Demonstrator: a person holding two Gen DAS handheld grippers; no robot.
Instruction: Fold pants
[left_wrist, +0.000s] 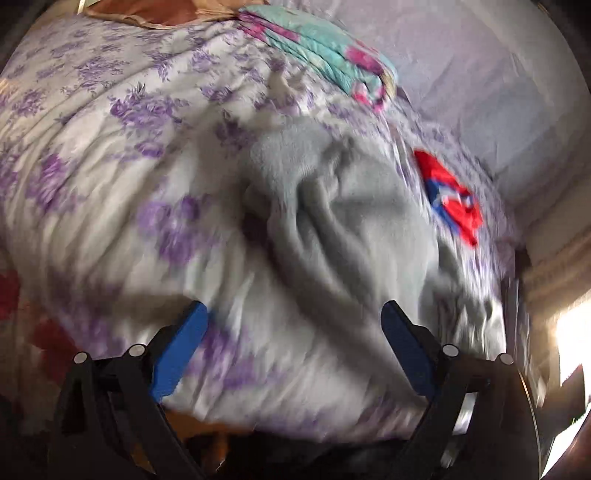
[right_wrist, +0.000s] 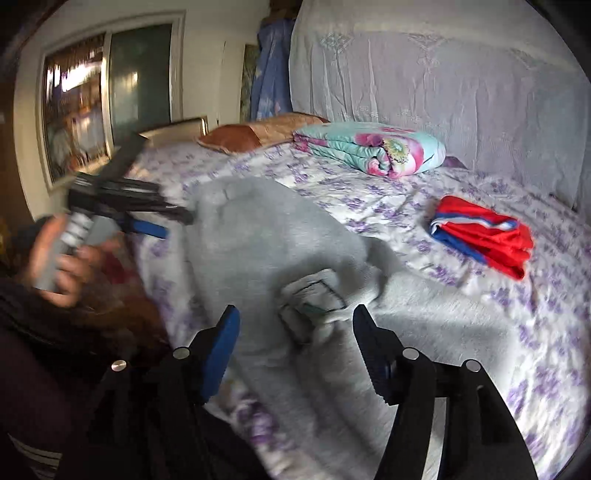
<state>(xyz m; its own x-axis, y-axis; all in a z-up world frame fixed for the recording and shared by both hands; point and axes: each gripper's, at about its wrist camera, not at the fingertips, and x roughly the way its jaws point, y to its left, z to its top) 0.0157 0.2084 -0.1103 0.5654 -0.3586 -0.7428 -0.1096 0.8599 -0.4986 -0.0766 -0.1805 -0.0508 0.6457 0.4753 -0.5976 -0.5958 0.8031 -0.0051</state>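
Observation:
Grey fleece pants (left_wrist: 343, 221) lie rumpled on the bed with the purple-flowered sheet (left_wrist: 110, 122). In the right wrist view the pants (right_wrist: 280, 236) spread from the middle toward the near edge, with a white label patch (right_wrist: 314, 299) showing. My left gripper (left_wrist: 293, 321) is open and empty, held above the near edge of the bed, just short of the pants; it also shows at the left in the right wrist view (right_wrist: 162, 225), held by a hand. My right gripper (right_wrist: 295, 325) is open and empty, hovering over the label area of the pants.
A folded red, white and blue garment (right_wrist: 484, 236) lies on the bed to the right. A folded teal and pink quilt (right_wrist: 369, 147) and a brown pillow (right_wrist: 258, 133) sit at the head. A white cloth-covered wall (right_wrist: 443, 92) stands behind. A window (right_wrist: 107, 99) is at left.

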